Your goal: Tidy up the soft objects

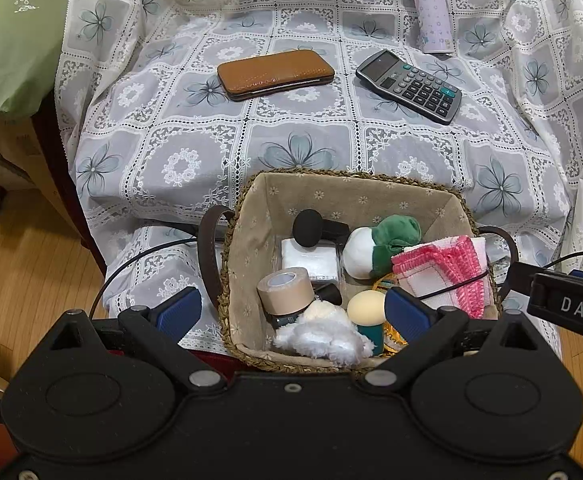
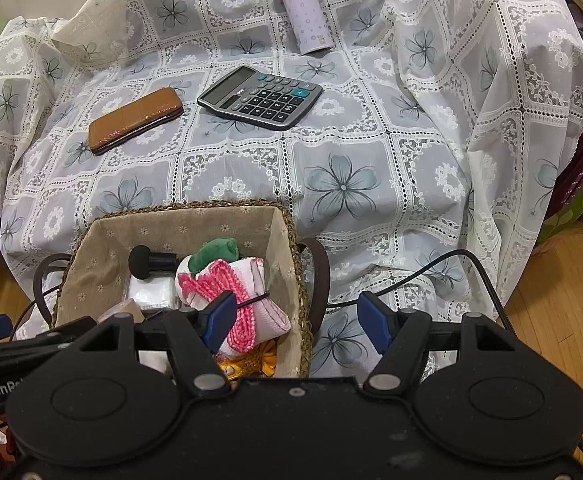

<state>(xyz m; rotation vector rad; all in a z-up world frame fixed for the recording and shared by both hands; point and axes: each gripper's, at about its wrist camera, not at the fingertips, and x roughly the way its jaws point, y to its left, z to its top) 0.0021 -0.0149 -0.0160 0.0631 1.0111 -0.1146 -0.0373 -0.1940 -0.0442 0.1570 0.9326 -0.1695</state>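
Observation:
A woven basket (image 1: 247, 216) with a cloth lining sits at the near edge of the lace-covered surface. It holds a white and green plush (image 1: 375, 248), a folded pink and white cloth (image 1: 447, 272), a white fluffy piece (image 1: 327, 332), a beige tape roll (image 1: 285, 290), a beige sponge puff (image 1: 365, 306) and a black puff (image 1: 309, 228). My left gripper (image 1: 293, 312) is open and empty, just above the basket's near side. My right gripper (image 2: 297, 316) is open and empty over the basket's right rim (image 2: 291, 236), with the pink cloth (image 2: 247, 292) beside its left finger.
A brown leather case (image 1: 275, 74), a grey calculator (image 1: 409, 86) and a lilac bottle (image 1: 431, 10) lie further back on the lace cloth (image 1: 195, 152). A green pillow (image 1: 11, 40) is at far left. Black cables (image 2: 443, 264) trail over the front edge above wooden floor.

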